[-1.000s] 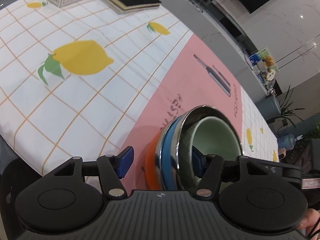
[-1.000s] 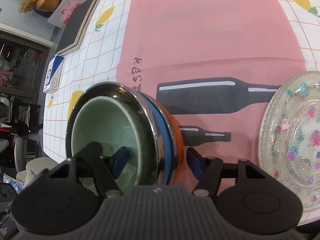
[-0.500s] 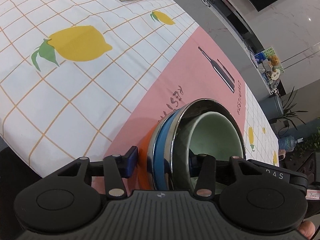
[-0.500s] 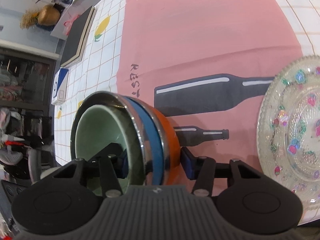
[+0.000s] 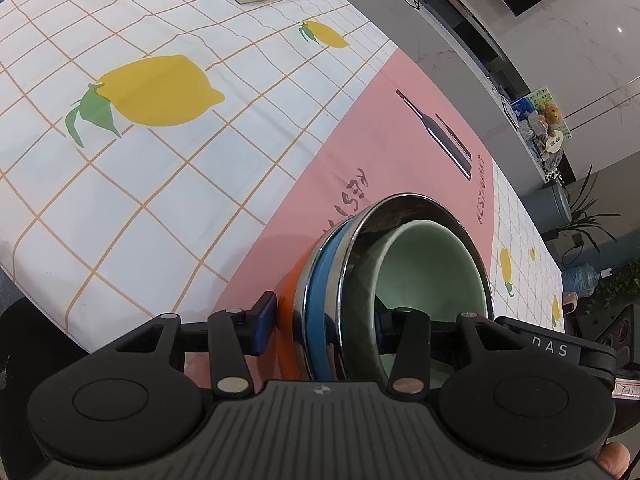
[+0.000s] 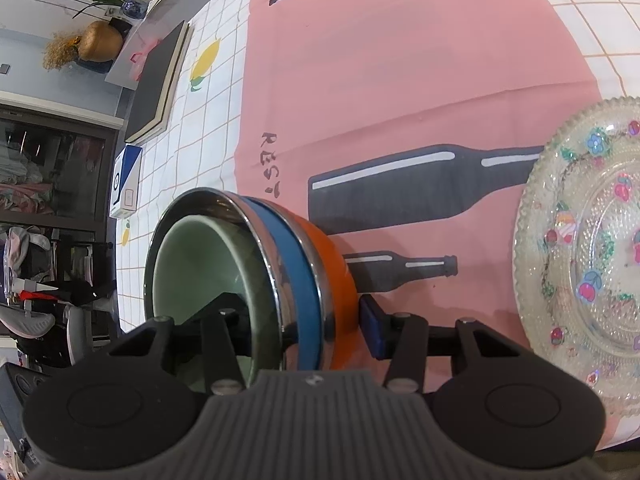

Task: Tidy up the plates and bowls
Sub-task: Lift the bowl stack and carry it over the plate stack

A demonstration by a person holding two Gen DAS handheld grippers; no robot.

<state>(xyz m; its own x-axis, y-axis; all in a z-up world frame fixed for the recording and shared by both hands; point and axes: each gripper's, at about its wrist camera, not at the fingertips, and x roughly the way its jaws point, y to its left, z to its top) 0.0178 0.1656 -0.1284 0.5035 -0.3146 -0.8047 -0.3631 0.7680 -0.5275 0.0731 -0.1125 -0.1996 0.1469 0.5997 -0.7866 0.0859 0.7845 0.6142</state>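
Pinching the bowl stack (image 5: 400,280), both tongs clamp its rim (glass plate (image 6: 584,232) shows right-side only).

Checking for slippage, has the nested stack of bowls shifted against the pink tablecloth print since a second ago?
No. The nested stack of bowls still sits just below the RES lettering, beside the small printed bottle.
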